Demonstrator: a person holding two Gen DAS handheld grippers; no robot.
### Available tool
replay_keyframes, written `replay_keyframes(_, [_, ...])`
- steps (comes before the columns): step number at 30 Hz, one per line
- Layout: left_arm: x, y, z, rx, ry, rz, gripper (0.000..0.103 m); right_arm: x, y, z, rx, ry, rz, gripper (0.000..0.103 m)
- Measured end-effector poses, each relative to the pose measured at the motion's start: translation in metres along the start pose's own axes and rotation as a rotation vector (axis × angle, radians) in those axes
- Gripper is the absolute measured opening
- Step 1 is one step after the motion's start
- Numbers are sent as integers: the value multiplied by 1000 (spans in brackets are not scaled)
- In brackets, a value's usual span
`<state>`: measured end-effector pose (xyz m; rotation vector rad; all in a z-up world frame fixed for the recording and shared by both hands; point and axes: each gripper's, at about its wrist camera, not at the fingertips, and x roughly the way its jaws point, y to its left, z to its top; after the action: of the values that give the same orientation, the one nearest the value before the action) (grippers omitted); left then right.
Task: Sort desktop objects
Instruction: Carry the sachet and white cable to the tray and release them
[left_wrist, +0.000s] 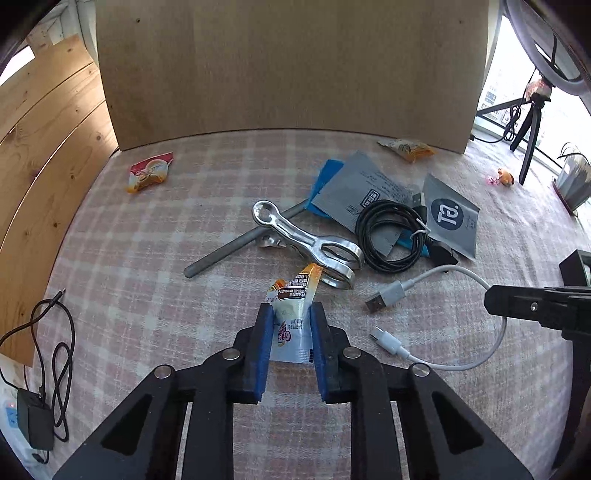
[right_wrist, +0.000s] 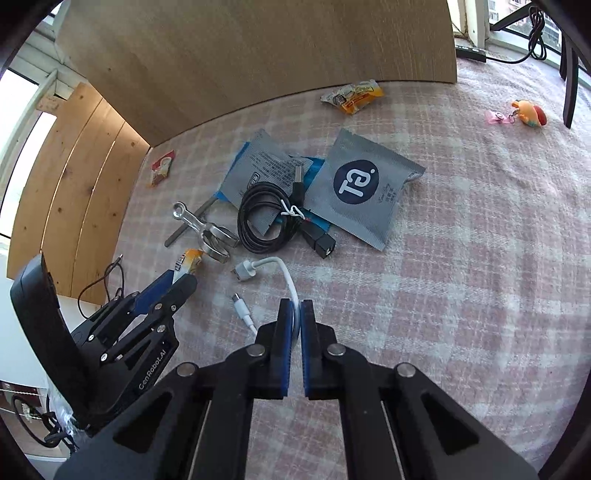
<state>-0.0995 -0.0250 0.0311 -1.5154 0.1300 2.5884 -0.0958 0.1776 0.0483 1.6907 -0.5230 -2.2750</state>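
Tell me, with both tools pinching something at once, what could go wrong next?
The right gripper holds the white cable only at its loop, so both plugs may drag across the cloth and catch the black cable coil. The left gripper grips the snack sachet at one end; its far tip lies against the metal tool, which lifting might nudge.

Pink-and-white checked cloth (left_wrist: 147, 240) covers the counter; white cable (right_wrist: 291, 291), black coiled cable (left_wrist: 391, 236), grey pouch (right_wrist: 365, 188), orange-and-white sachet (left_wrist: 291, 306).
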Motion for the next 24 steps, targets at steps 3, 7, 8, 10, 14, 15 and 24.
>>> replay_keyframes(3, [-4, 9, 1, -22, -3, -2, 8, -14, 0, -3, -7, -19, 11, 4])
replay_keyframes(7, [-11, 17, 2, -45, -1, -17, 8, -34, 1, -8, -17, -54, 13, 4])
replay_keyframes(8, [-13, 17, 1, -44, -8, -16, 8, -39, 1, -9, -18, -63, 12, 4])
replay_keyframes(10, [-20, 16, 1, -40, -18, -26, 8, -48, 0, -10, -21, -80, 13, 4])
replay_keyframes(14, [-34, 6, 1, -32, -28, -72, 8, -68, -7, -16, -4, -135, 9, 4])
replay_keyframes(15, [-37, 1, 2, -26, -28, -88, 8, -73, -10, -17, 7, -142, 15, 4])
replay_keyframes(24, [-59, -83, 3, 119, -32, -222, 8, -138, -51, -36, 98, -263, -11, 4])
